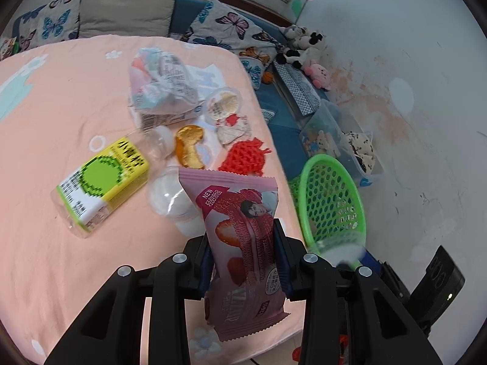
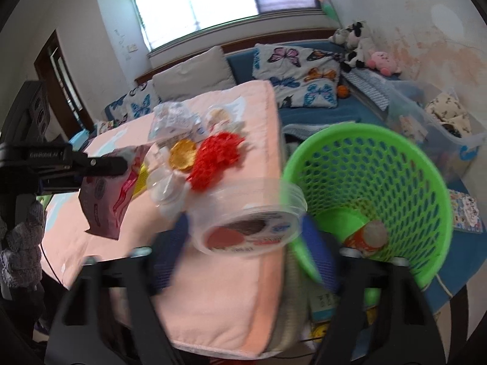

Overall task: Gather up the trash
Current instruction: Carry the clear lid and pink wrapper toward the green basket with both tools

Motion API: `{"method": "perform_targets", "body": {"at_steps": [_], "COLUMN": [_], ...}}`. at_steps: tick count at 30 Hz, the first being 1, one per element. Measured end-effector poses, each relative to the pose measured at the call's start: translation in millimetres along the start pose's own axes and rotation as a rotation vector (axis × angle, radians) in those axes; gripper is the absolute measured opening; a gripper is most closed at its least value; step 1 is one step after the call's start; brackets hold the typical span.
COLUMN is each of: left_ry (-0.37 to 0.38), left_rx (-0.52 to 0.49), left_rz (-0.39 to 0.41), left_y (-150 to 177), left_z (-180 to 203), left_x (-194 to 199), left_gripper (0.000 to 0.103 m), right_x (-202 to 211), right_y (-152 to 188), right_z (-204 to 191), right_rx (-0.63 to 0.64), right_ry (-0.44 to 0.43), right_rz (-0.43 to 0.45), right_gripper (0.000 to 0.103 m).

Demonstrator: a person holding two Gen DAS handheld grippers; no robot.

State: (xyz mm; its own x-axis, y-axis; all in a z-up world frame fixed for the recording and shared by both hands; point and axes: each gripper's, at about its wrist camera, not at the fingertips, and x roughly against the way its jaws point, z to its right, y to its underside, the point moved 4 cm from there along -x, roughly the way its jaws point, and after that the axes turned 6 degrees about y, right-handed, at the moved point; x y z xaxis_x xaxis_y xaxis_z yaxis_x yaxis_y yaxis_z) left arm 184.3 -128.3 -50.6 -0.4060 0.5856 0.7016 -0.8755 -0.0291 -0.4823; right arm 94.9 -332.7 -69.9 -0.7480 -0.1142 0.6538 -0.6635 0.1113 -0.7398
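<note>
The left gripper (image 1: 243, 255) clamps a pink strawberry snack wrapper (image 1: 242, 243) above the peach bedcover's (image 1: 61, 97) near edge. The right gripper (image 2: 246, 240) pinches a clear plastic tub (image 2: 248, 216) just left of the green mesh basket (image 2: 380, 176), which holds an orange cup (image 2: 366, 237).

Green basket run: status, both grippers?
Left gripper clamps pink snack wrapper. Right gripper around clear plastic tub, beside green basket. Path clear.
</note>
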Motion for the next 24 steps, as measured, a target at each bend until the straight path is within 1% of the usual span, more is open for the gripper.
{"method": "perform_targets", "body": {"at_steps": [4,7,10,15,17,19,21,22,24], "left_ry": [0.019,0.03,0.036,0.025,0.022,0.023,0.02,0.02,0.016], "left_rx": [-0.028,-0.041,-0.045,-0.048,-0.05,-0.049,-0.049,-0.049,-0.048], "left_rz": [-0.01,-0.027,-0.039,-0.056,-0.052,-0.046,-0.039,-0.035,-0.03], "left_y": [-3,-3,-3,-1,-2,-4,-5,-5,-5], "left_z": [15,24,27,29,29,29,28,27,25], "left_x": [-9,-18,-24,-32,-32,-30,-27,-26,-23], "left_gripper": [0.034,0.034,0.034,0.034,0.034,0.034,0.034,0.034,0.034], "right_x": [5,3,0,-1,1,3,2,1,-4], "right_y": [-9,-6,2,12,16,21,27,31,37], "right_z": [30,48,57,56,49,41,32,26,18], "right_rx": [-0.052,-0.081,-0.113,-0.128,-0.114,-0.103,-0.079,-0.061,-0.04], "right_ry": [0.046,0.075,0.074,0.04,0.026,0.005,-0.009,-0.014,-0.013], "right_rz": [0.014,0.004,-0.008,-0.026,-0.029,-0.04,-0.057,-0.066,-0.086], "right_gripper": [0.063,0.063,0.063,0.063,0.07,0.084,0.087,0.091,0.094]}}
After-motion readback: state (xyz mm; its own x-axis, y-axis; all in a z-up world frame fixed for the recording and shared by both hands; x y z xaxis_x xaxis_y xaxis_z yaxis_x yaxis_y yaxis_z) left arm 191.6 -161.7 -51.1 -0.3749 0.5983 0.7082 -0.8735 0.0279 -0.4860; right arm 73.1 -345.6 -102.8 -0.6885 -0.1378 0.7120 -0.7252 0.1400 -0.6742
